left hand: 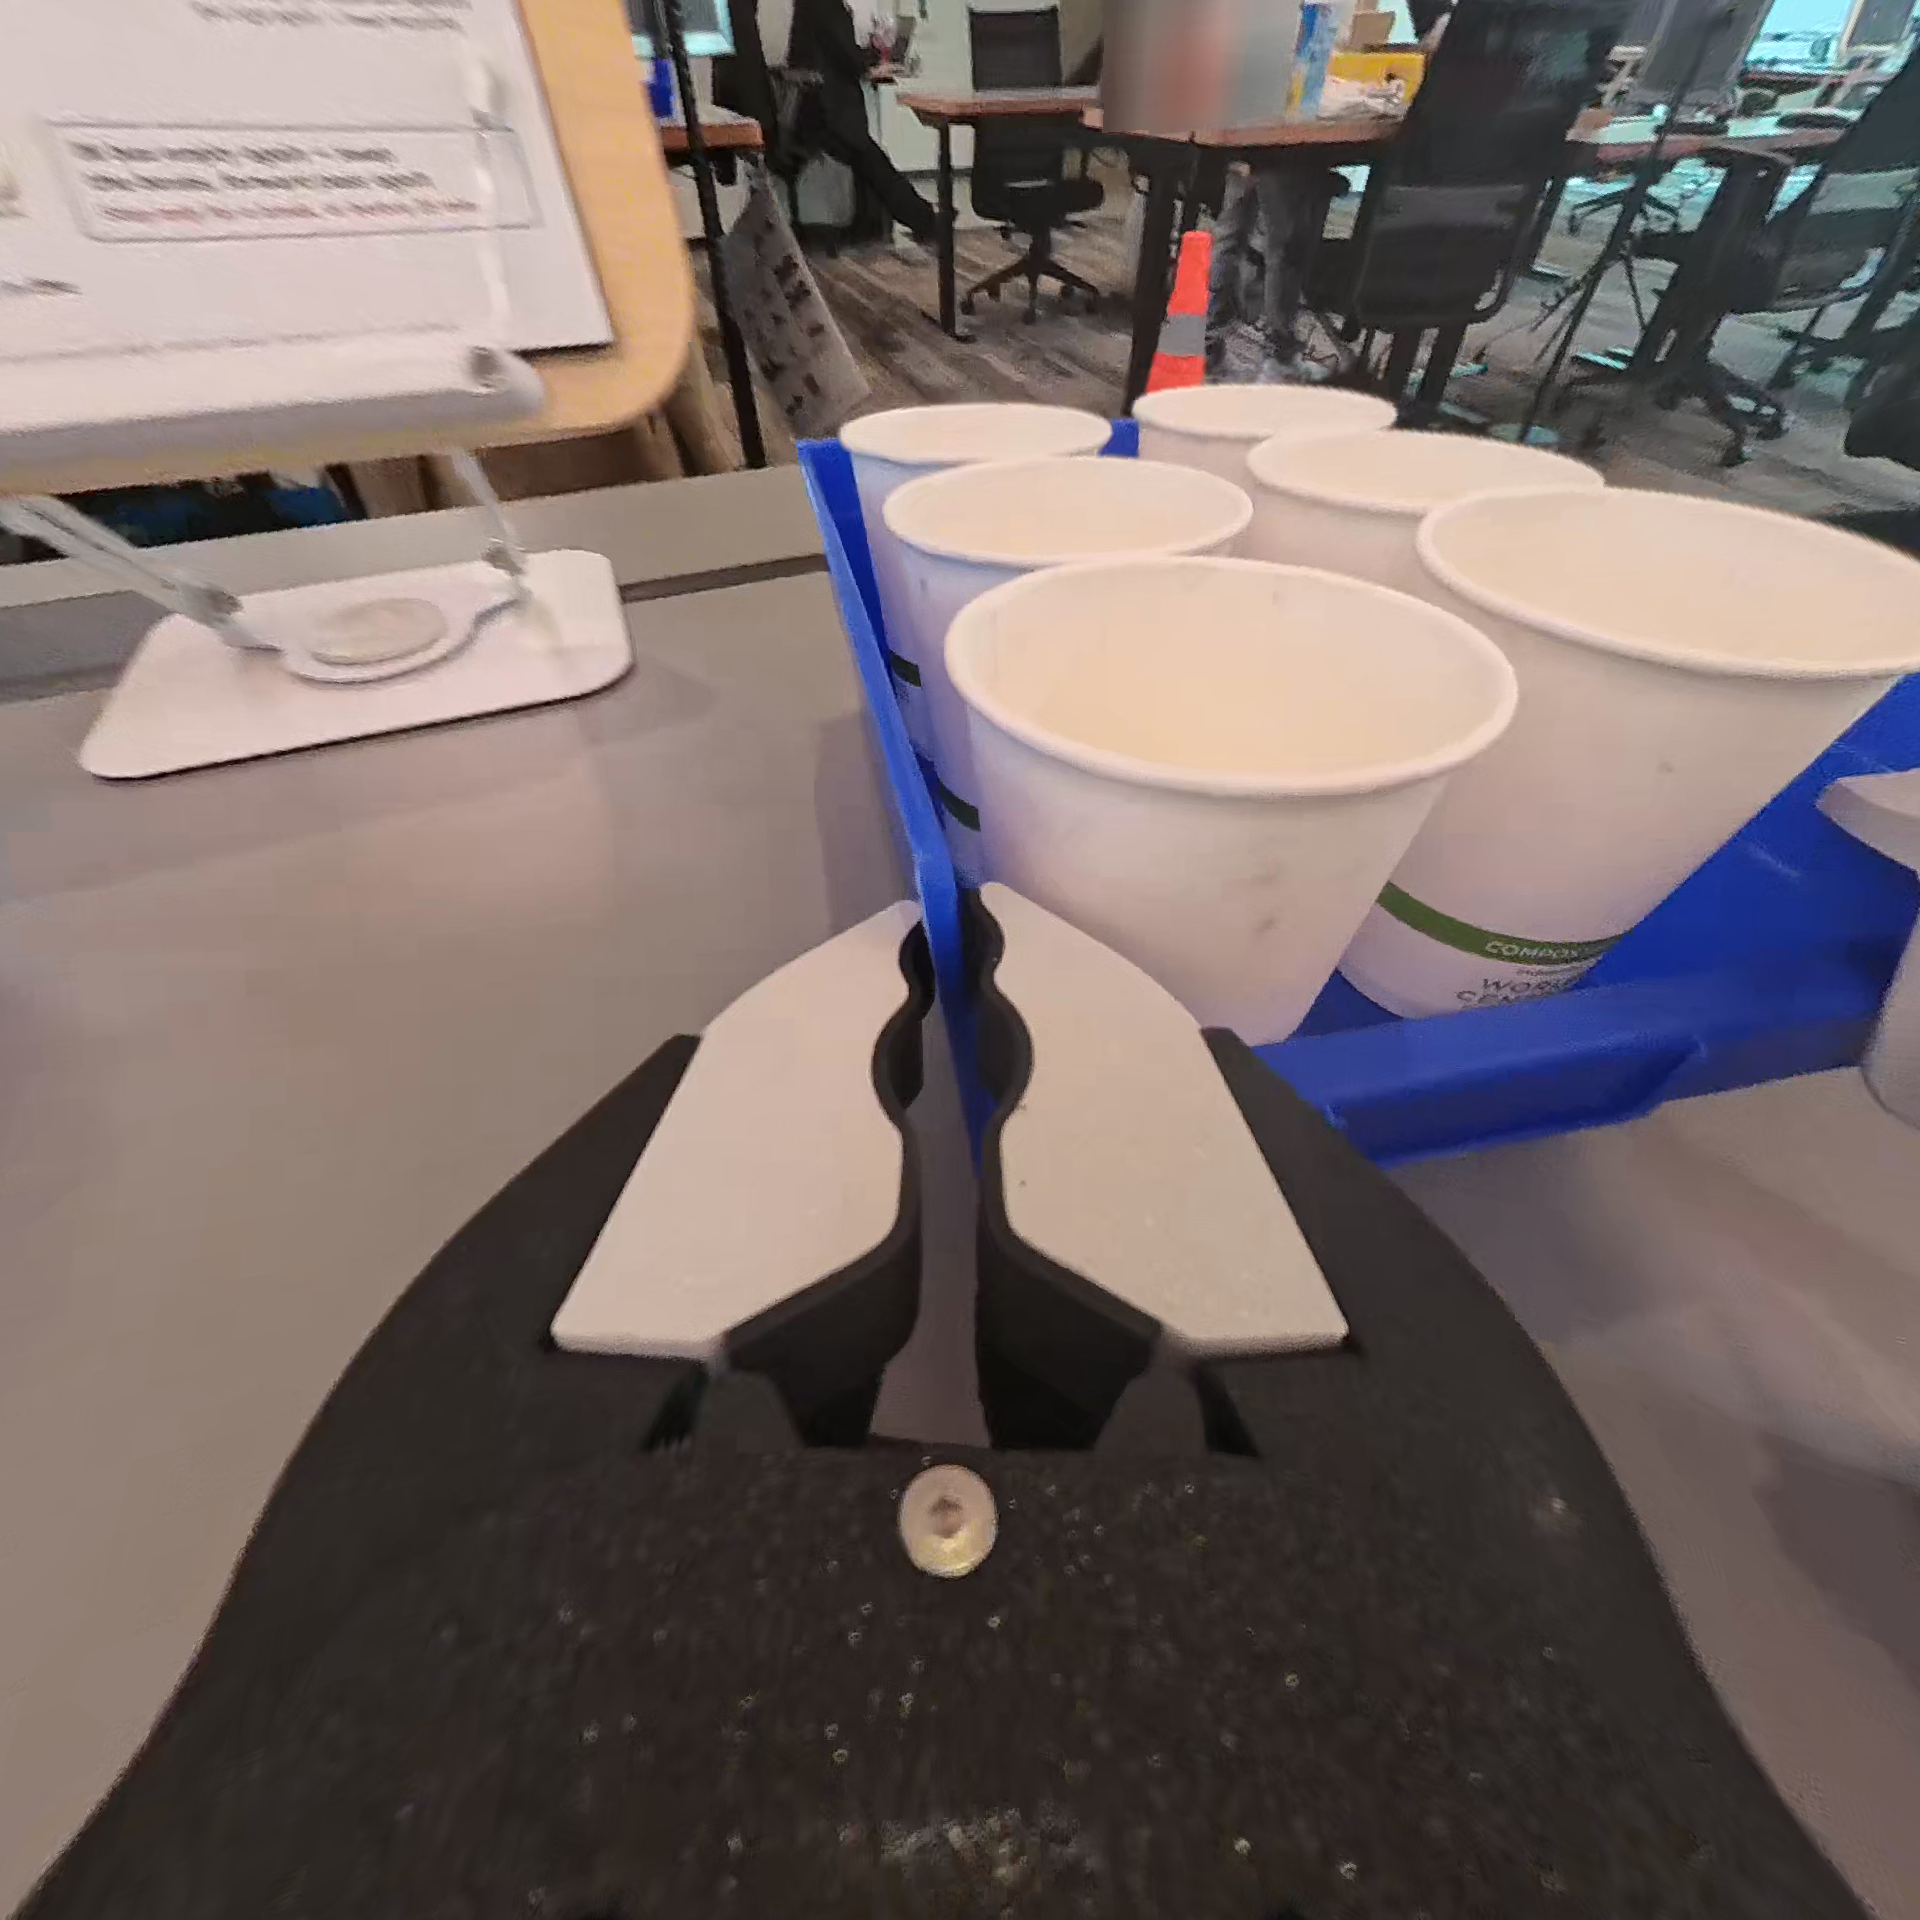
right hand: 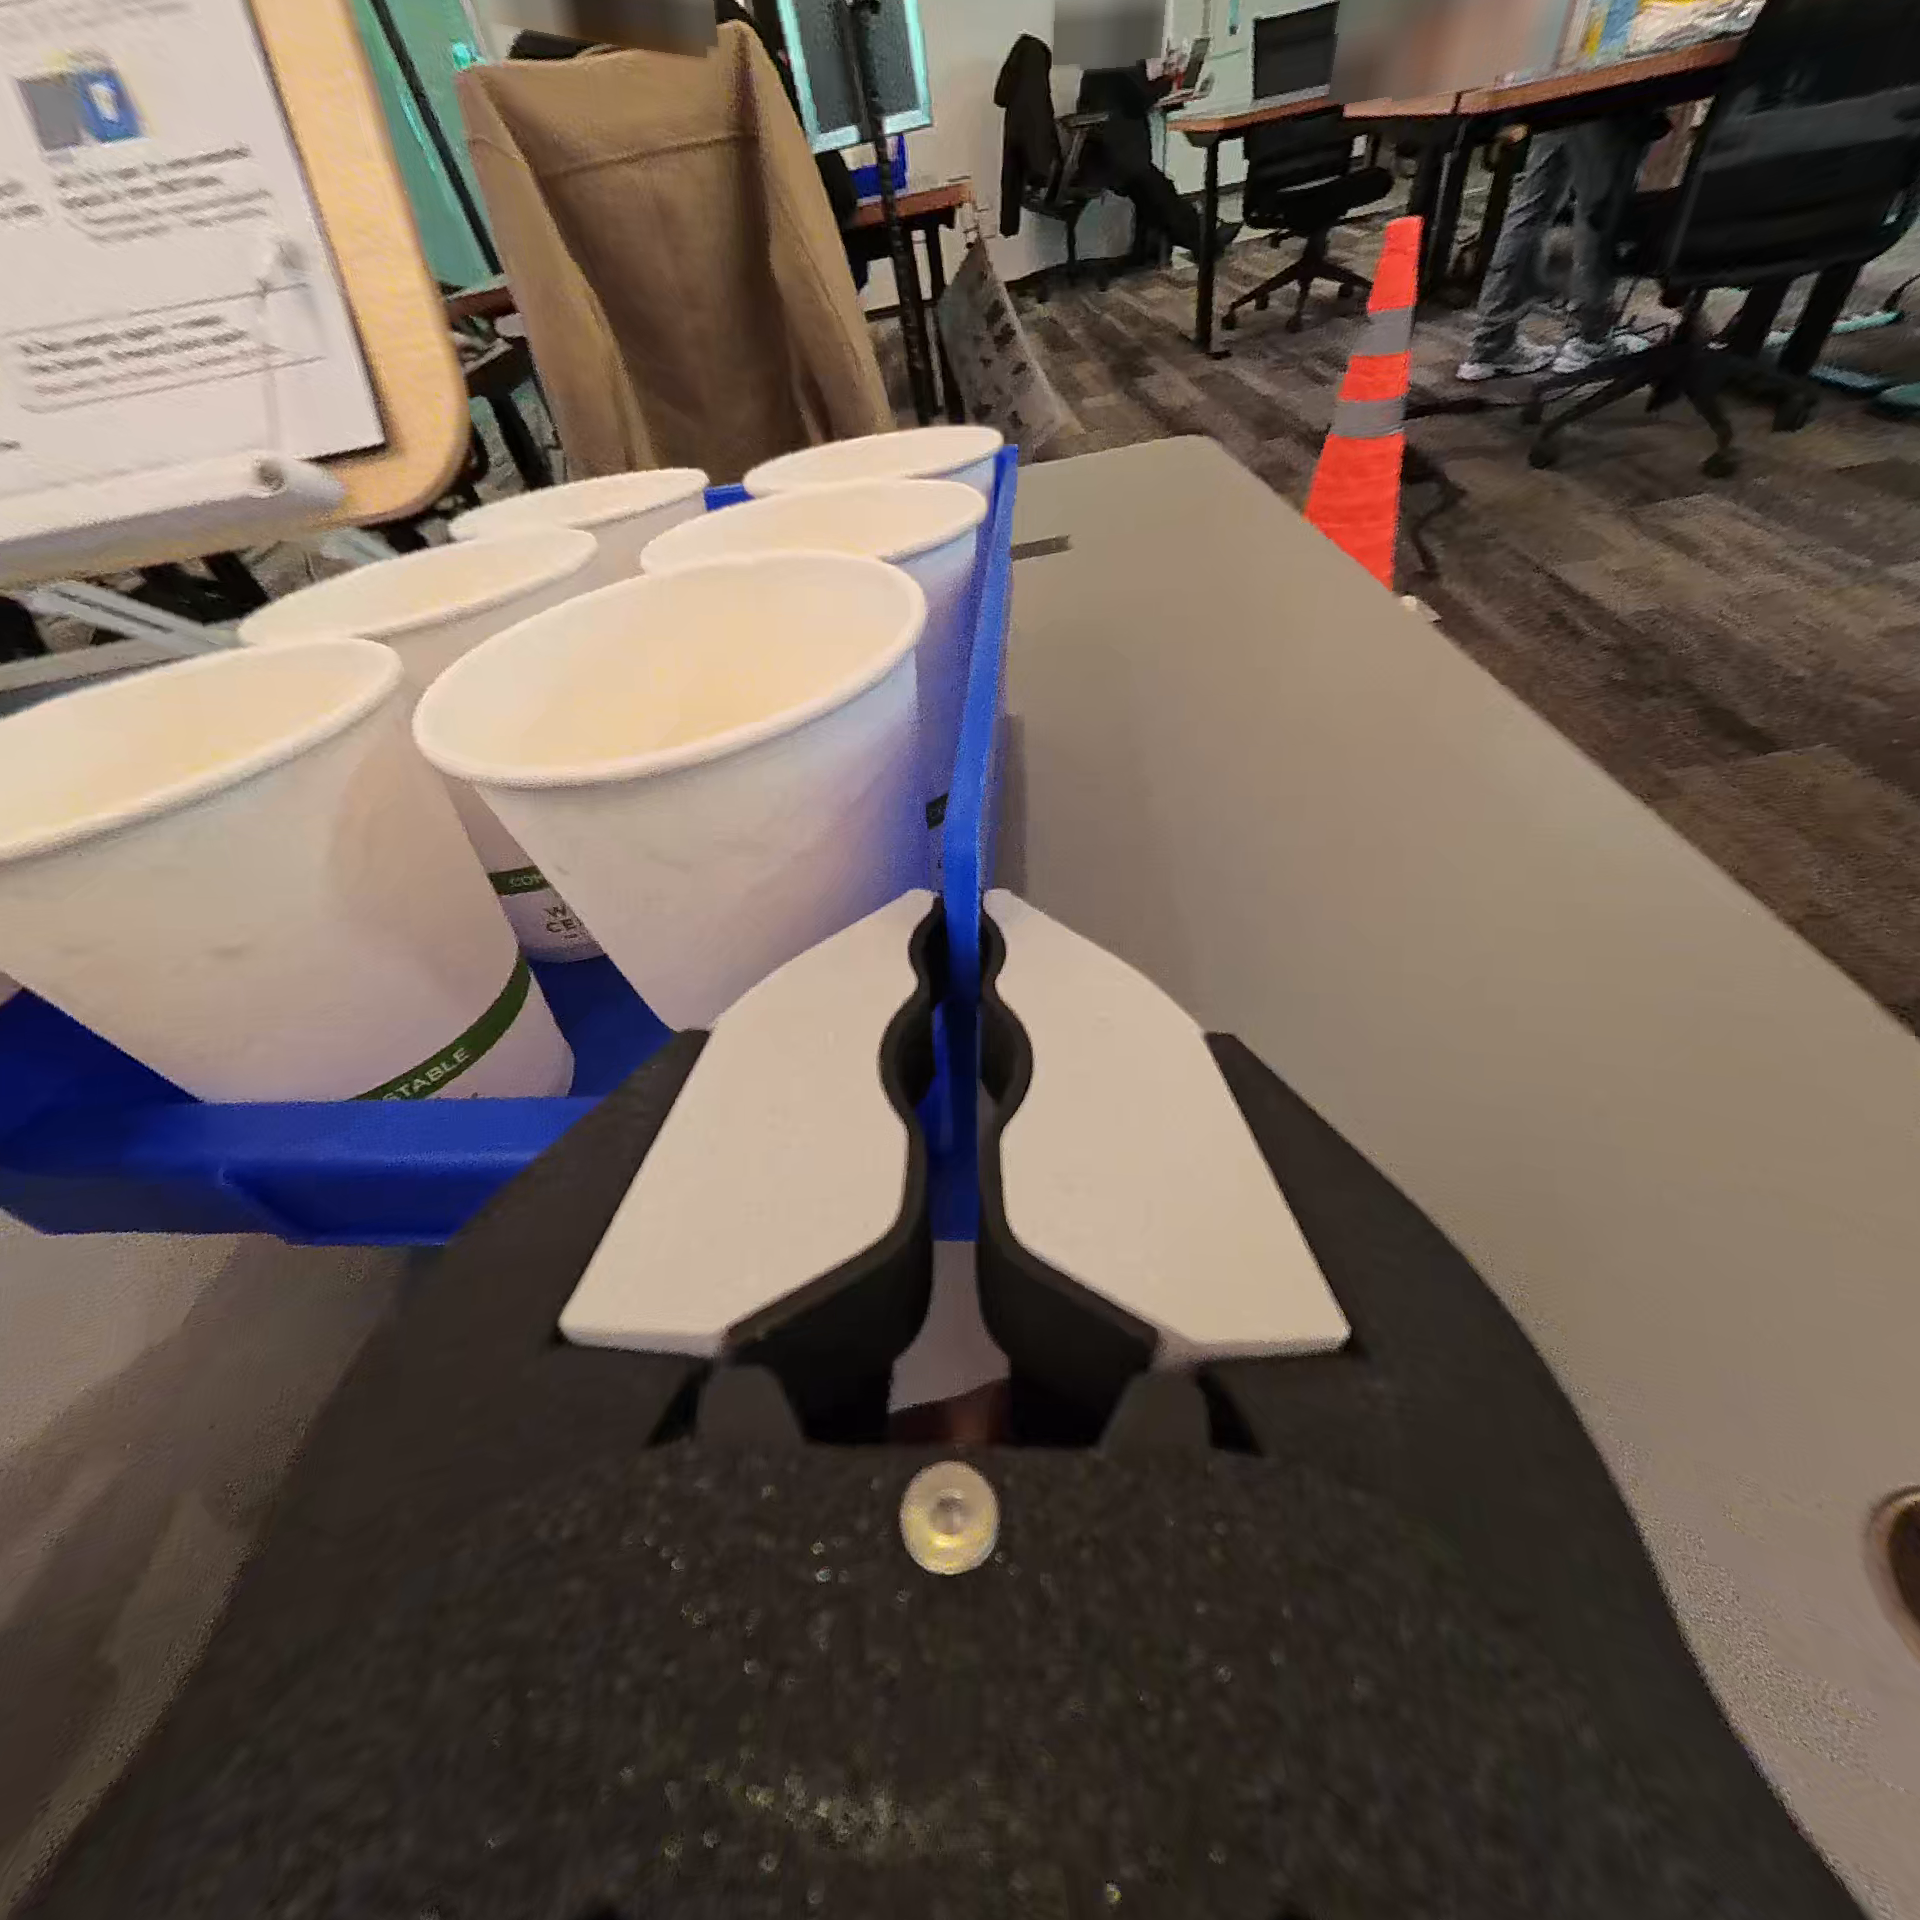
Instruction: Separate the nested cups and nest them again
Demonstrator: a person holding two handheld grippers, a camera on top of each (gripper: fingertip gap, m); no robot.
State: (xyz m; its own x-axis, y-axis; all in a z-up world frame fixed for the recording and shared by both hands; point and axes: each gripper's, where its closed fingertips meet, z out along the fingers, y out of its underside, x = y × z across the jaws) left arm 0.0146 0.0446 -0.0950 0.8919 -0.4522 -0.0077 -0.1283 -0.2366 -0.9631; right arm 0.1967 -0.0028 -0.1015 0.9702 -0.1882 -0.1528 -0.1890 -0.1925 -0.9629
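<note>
Several white paper cups (left hand: 1226,769) stand upright and apart in a blue plastic bin (left hand: 1621,1049) on a grey table. My left gripper (left hand: 951,920) is shut on the bin's left wall (left hand: 883,665) at its near corner. My right gripper (right hand: 961,909) is shut on the bin's right wall (right hand: 982,665) at its near corner. The cups (right hand: 686,769) also show in the right wrist view, inside the bin (right hand: 260,1153). A bit of the right gripper shows at the right edge of the left wrist view (left hand: 1881,831).
A white stand (left hand: 364,665) holding a sheet board stands on the table left of the bin. The grey table (right hand: 1351,935) stretches right of the bin. An orange cone (right hand: 1366,416), chairs and desks stand on the floor beyond. A brown coat (right hand: 665,260) hangs behind.
</note>
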